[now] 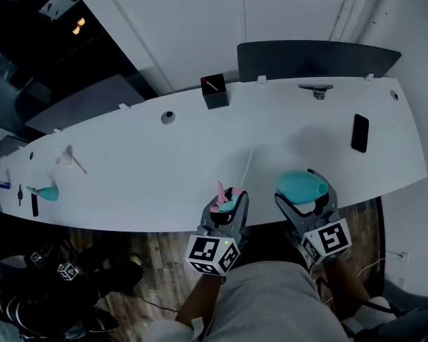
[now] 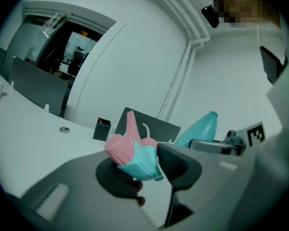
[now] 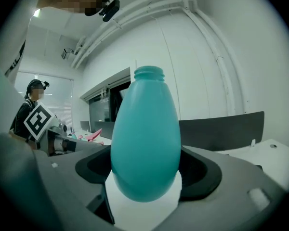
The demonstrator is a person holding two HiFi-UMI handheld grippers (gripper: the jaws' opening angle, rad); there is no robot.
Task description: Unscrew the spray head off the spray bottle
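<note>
- Head view: at the near edge of the counter [image 1: 164,169] you are holding two separated parts. Your left tongs [image 1: 230,206] are pinching the one spray head [image 1: 221,197], and your right tongs [image 1: 310,191] are gripping the one spray bottle [image 1: 298,184]. A second teal bottle [image 1: 48,193] is lying far left.
- Left gripper view: the tongs are clamping the head's teal collar, likely holding it clear of the bottle.
- Right gripper view: the tongs are standing wide around the bottle's belly, and its neck is showing bare.

I record the bottle [image 3: 144,143] as plain teal all over. The spray head [image 2: 132,153] is pink on top with a teal collar. The left gripper [image 1: 228,201] and right gripper [image 1: 304,192] are dark grey, each with black-and-white square markers. The table [image 1: 164,166] is white and the phone [image 1: 359,132] is black.
</note>
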